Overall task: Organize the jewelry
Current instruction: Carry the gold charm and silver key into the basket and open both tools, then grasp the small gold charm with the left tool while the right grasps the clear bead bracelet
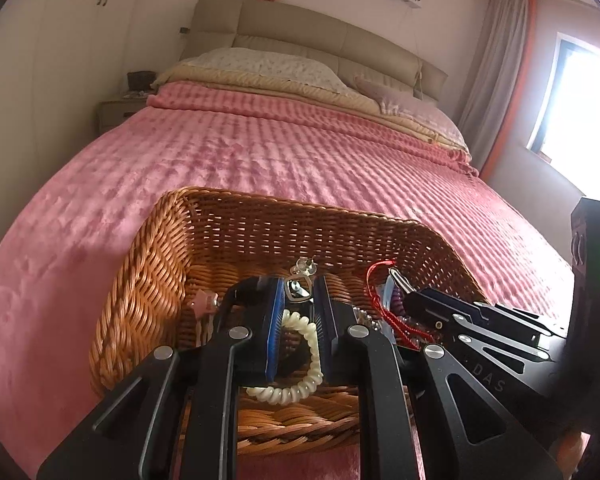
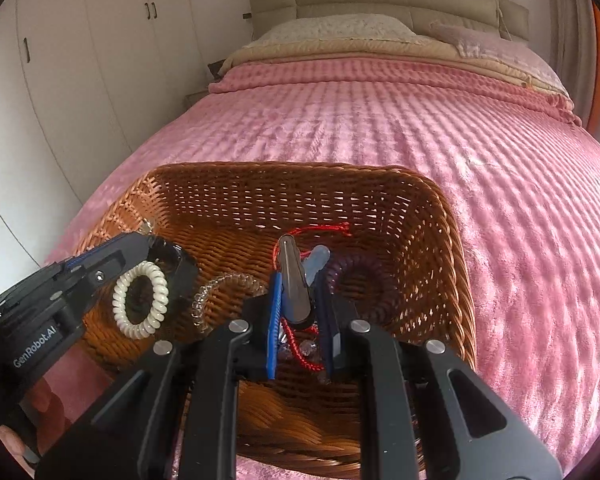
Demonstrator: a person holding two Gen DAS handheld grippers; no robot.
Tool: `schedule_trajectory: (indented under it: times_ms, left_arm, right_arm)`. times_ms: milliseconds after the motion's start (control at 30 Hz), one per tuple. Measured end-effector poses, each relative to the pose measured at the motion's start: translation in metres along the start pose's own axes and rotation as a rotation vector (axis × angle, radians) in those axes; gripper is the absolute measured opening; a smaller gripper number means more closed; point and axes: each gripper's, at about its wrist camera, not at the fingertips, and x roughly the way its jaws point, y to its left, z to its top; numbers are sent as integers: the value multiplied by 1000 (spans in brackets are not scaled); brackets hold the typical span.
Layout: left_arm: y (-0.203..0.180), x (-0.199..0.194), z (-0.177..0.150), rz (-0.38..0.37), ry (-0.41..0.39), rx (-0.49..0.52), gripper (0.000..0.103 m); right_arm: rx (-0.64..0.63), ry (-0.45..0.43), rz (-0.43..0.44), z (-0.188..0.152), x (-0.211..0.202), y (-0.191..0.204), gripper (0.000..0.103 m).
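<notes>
A brown wicker basket [image 1: 260, 224] [image 2: 300, 184] sits on the pink bedspread. My left gripper [image 1: 299, 294] is inside it, shut on a small silver square-framed ornament [image 1: 298, 289]; a white spiral hair tie [image 1: 296, 364] [image 2: 142, 300] lies below its fingers. My right gripper [image 2: 296, 300] [image 1: 396, 280] is shut on a silver hair clip [image 2: 294, 280] over the basket's right half. Beneath it lie a red cord bracelet [image 2: 300, 348] [image 1: 376, 300], a purple spiral tie [image 2: 356, 272], a clear spiral tie [image 2: 224, 284] and a pale blue piece [image 2: 318, 262].
The bed [image 1: 260, 152] fills the view, with pillows [image 1: 268, 64] and a beige headboard [image 1: 300, 28] at the far end. White wardrobes [image 2: 80, 60] stand left. A nightstand [image 1: 118, 114] stands by the bed. A curtained window [image 1: 580, 100] is at right.
</notes>
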Motion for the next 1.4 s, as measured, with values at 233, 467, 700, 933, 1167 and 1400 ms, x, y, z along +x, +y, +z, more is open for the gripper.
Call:
schedule_trajectory:
  times_ms: [233,467,700,933,1167,1400]
  left_arm:
    - [0,-13,0,-10,-40,-4,33]
    - [2,-51,-4,-9,-112,-43,39]
    - [-3,-111,-54,83,-162,-13,49]
    - [31,-144,-98,126,-85,-113,49]
    - [39,-156,-128,154,-19,-151,48]
    - [53,-150,-141,105,31,-209,39]
  right_arm:
    - [40,-27,13,-1,-7,-7,56]
    - [76,-155,9,-3,-40,-15,57]
    - [75,-272,-46,-36,-84,-3,57]
    - [101,-199,-18,-86,-101,6,57]
    - [156,-87,66,-127,-109,23,57]
    - [-24,21,-1,-127,-90,72,32]
